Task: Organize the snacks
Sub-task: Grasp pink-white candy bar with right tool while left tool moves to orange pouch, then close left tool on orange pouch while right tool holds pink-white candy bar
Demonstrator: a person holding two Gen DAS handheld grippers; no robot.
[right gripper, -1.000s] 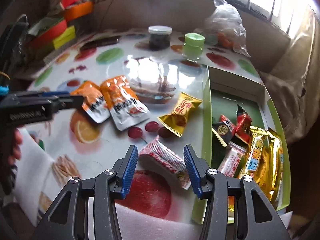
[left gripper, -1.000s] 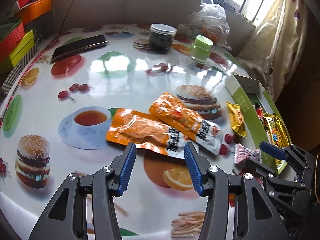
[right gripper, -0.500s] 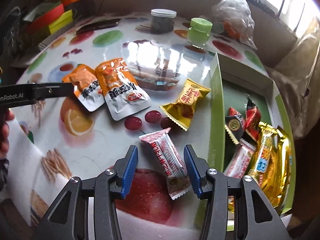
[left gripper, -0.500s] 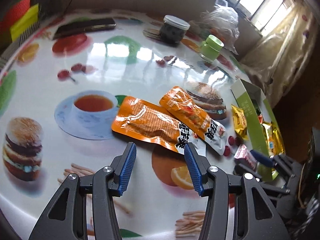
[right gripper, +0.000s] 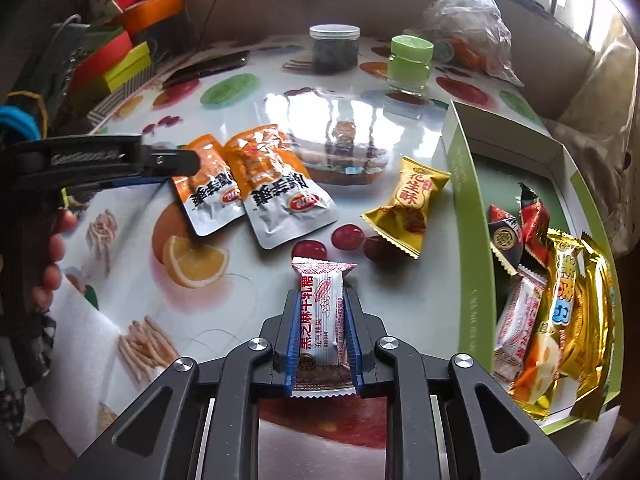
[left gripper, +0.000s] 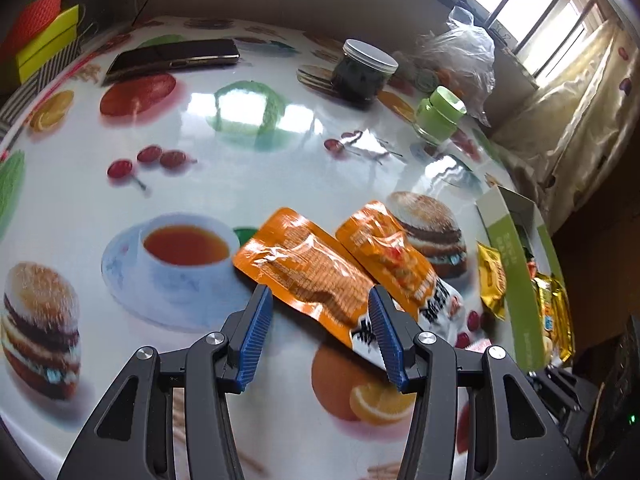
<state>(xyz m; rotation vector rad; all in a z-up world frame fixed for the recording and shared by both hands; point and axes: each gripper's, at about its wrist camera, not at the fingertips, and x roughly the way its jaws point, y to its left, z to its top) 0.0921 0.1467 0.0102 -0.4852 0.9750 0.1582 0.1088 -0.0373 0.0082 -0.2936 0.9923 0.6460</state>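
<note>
Right gripper (right gripper: 322,320): jaws closing on the white-and-red candy (right gripper: 322,312), lying lengthwise between them, left of the green box (right gripper: 472,240).
Left gripper (left gripper: 320,336): jaws standing apart, straddling the orange pouch (left gripper: 308,272), seemingly not touching it.

two pouches (right gripper: 256,184) left of wrapped candy (right gripper: 408,208) | box (right gripper: 468,216) right | jars (right gripper: 334,50) behind

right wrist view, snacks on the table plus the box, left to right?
Left orange pouch → right orange pouch → red-and-white candy, the right gripper closing on it → gold packet → green box.
</note>
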